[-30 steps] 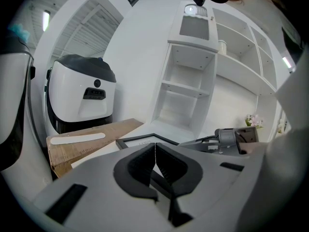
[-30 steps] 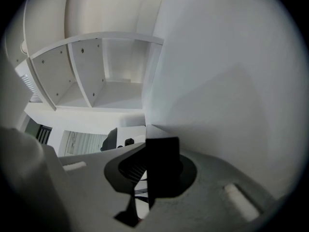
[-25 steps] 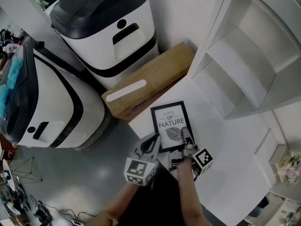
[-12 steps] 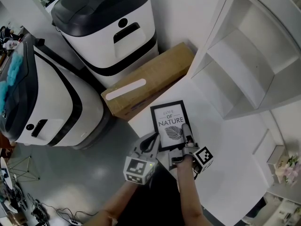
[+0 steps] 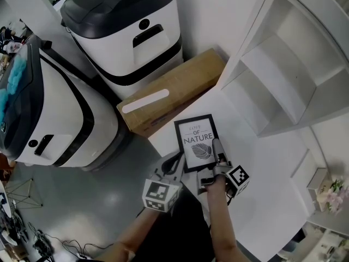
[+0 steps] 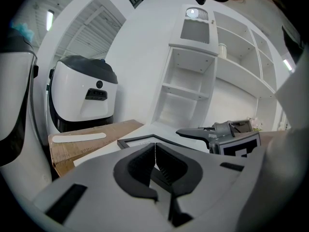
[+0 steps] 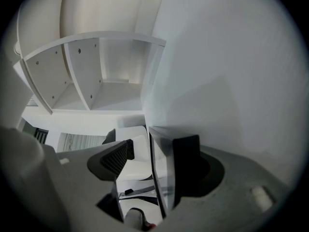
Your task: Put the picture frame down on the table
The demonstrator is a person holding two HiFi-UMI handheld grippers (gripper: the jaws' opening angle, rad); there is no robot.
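Note:
The black picture frame (image 5: pixel 197 142), printed with a leaf and the word NATURE, lies flat near the corner of the white table (image 5: pixel 262 168). My right gripper (image 5: pixel 217 149) straddles its near right edge. Its jaws have just been opening. In the right gripper view the frame's edge (image 7: pixel 159 173) stands between them, and the left pad (image 7: pixel 118 157) is clear of it. My left gripper (image 5: pixel 177 160) hovers by the frame's near left corner. Its jaws are shut with nothing in them, as the left gripper view (image 6: pixel 154 146) shows, with the frame (image 6: pixel 140 140) just beyond.
A white shelf unit (image 5: pixel 289 64) stands on the table behind the frame. A long cardboard box (image 5: pixel 172 91) lies off the table's left edge. Two large white and black machines (image 5: pixel 128 31) (image 5: pixel 49 113) stand on the grey floor beyond it.
The right gripper's jaws have spread apart round the frame's edge. The frame and both hands have stayed in place.

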